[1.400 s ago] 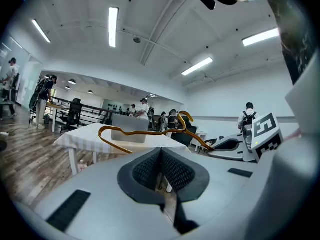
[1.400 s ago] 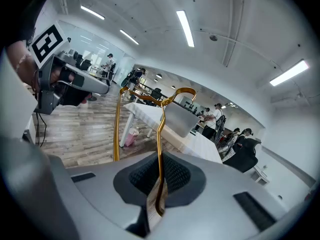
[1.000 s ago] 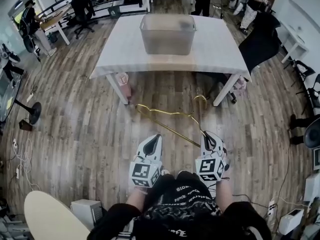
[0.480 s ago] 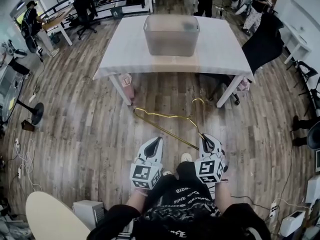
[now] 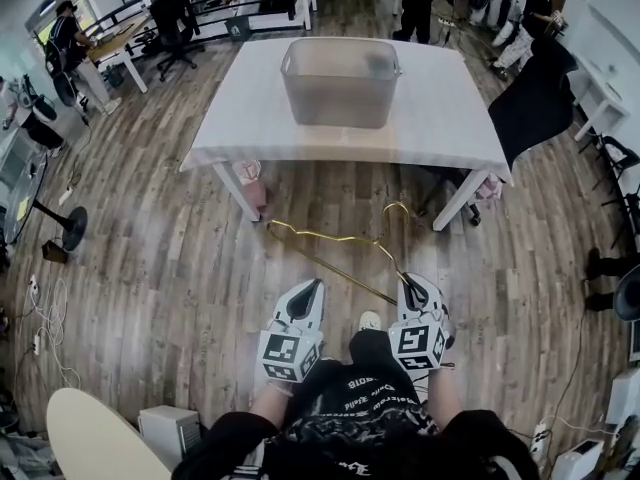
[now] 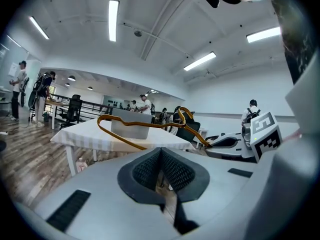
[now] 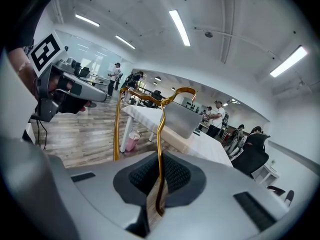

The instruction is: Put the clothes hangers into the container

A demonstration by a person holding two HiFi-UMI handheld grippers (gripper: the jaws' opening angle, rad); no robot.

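Looking over plank floor [image 5: 150, 268]: white bench [image 5: 440, 98] at twelve o'clock, pink bag [image 5: 250, 181] tucked beside its near-left leg, black chair [image 5: 535, 98] out at two, round-footed stand [image 5: 68, 226] at nine, cream round tabletop [image 5: 100, 433] at seven.

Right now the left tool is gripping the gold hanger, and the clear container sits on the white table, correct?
Not quite. The right tool grips the gold hanger; the right gripper view shows its pads shut on the wire. The left tool has nothing between its jaws. The clear container does sit on the white table.
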